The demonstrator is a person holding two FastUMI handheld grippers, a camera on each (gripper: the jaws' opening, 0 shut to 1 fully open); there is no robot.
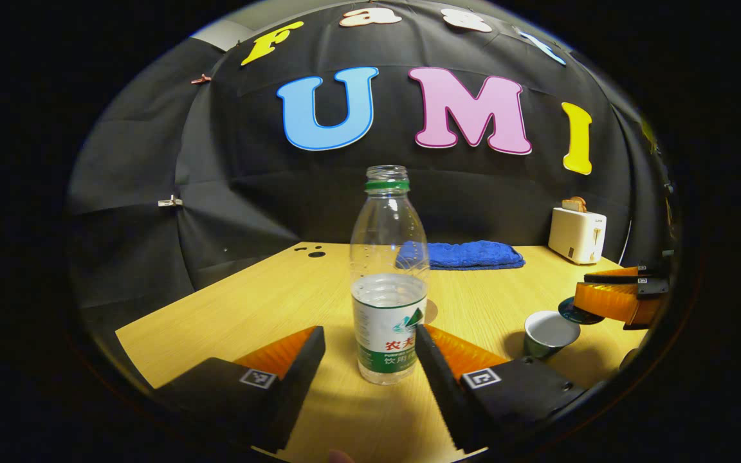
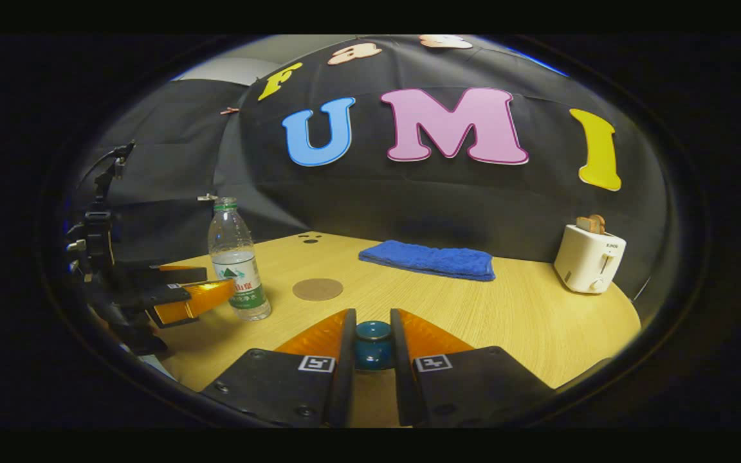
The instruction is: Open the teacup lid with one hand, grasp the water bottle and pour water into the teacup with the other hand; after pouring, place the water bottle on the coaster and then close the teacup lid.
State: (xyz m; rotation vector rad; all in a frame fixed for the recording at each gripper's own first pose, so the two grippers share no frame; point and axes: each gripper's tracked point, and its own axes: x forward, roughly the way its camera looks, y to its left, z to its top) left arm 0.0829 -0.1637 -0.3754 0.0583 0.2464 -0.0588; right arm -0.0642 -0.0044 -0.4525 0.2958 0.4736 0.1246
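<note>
Bottle (image 1: 388, 283) stands capless at frame centre between my left gripper's (image 1: 370, 360) spread fingers, ready for grasping. My right gripper (image 2: 372, 344) pinches the lid (image 2: 373, 343), keeping the teacup (image 1: 549, 332), lower right, uncovered for pouring.

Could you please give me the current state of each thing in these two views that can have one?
water bottle: upright on the table, uncapped, partly full.
teacup: uncovered, standing on the table.
teacup lid: off the cup, gripped by its knob.
coaster: bare, nothing on it.
left gripper: open, fingers either side of the bottle.
right gripper: shut on the lid.
toaster: toast sticking up.
blue towel: folded flat.
</note>
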